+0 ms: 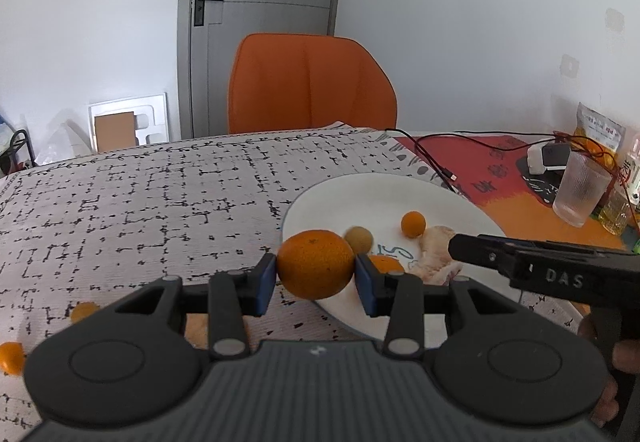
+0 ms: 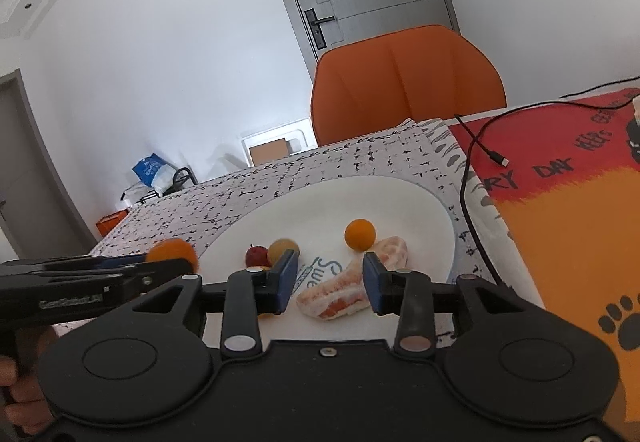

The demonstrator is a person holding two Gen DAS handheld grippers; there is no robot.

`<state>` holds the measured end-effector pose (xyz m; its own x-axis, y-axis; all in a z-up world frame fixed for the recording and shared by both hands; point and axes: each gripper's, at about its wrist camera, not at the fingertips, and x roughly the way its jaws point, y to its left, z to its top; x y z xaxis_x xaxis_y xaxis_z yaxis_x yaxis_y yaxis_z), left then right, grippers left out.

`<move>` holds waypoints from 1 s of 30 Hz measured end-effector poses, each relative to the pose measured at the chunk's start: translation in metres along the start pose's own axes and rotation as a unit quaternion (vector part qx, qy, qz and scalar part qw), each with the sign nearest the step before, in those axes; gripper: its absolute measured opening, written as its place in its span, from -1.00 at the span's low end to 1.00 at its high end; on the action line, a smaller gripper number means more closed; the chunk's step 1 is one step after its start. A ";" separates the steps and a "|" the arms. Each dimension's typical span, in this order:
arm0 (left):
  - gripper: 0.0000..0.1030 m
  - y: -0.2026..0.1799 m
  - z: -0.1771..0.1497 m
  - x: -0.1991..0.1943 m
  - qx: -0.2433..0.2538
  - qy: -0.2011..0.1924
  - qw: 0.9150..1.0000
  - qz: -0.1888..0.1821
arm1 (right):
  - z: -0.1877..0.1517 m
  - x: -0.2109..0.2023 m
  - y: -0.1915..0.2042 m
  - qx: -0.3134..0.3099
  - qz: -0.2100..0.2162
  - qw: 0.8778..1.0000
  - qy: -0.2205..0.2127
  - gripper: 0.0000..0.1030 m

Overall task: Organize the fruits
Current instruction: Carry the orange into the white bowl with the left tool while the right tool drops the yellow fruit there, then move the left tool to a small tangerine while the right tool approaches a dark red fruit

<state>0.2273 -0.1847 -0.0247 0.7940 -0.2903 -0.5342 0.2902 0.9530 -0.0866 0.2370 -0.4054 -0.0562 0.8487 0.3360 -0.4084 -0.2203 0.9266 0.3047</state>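
Note:
My left gripper (image 1: 316, 272) is shut on an orange (image 1: 315, 264) and holds it above the near left rim of the white plate (image 1: 372, 189). The orange also shows in the right wrist view (image 2: 173, 252). On the plate (image 2: 320, 201) lie a small orange fruit (image 2: 360, 234), a yellowish round fruit (image 2: 282, 249), a small red fruit (image 2: 256, 256) and peeled citrus pieces (image 2: 340, 292). My right gripper (image 2: 330, 282) is open just above the plate, with the peeled pieces between its fingers, not gripped.
Small orange fruits lie on the patterned tablecloth at the near left (image 1: 11, 357) (image 1: 84, 310). A black cable (image 2: 466, 177) runs past the plate's right side. A ribbed glass (image 1: 580, 189), a bottle and packets stand at the far right. An orange chair (image 1: 312, 81) is behind the table.

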 end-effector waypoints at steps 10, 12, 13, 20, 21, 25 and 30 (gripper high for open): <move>-0.09 -0.004 0.002 -0.002 0.008 -0.005 1.000 0.011 | -0.004 -0.005 0.004 0.000 0.004 1.000 -0.001 -0.05; -0.04 -0.001 0.001 -0.005 0.006 -0.005 1.000 0.015 | -0.004 -0.006 0.005 0.001 0.004 1.000 -0.001 -0.03; -0.01 0.000 0.000 -0.007 0.005 -0.006 1.000 0.016 | -0.005 -0.006 0.005 0.001 0.004 1.000 0.000 -0.02; 0.24 0.019 -0.006 -0.024 -0.013 -0.008 0.999 0.035 | -0.009 -0.009 0.012 0.002 0.006 1.000 -0.001 0.08; 0.31 0.022 -0.006 -0.027 -0.017 -0.009 0.999 0.038 | -0.009 -0.010 0.014 0.002 0.006 1.000 -0.001 0.10; 0.51 0.031 -0.008 -0.037 -0.026 -0.012 0.998 0.053 | -0.010 -0.012 0.020 0.000 0.004 1.000 -0.003 0.22; 0.70 0.041 -0.013 -0.052 -0.033 -0.018 0.997 0.065 | -0.011 -0.016 0.028 -0.005 0.002 1.000 -0.007 0.43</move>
<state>0.1909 -0.1297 -0.0115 0.8411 -0.1665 -0.5147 0.1490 0.9860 -0.0755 0.2123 -0.3831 -0.0506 0.8547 0.3382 -0.3939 -0.2290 0.9265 0.2985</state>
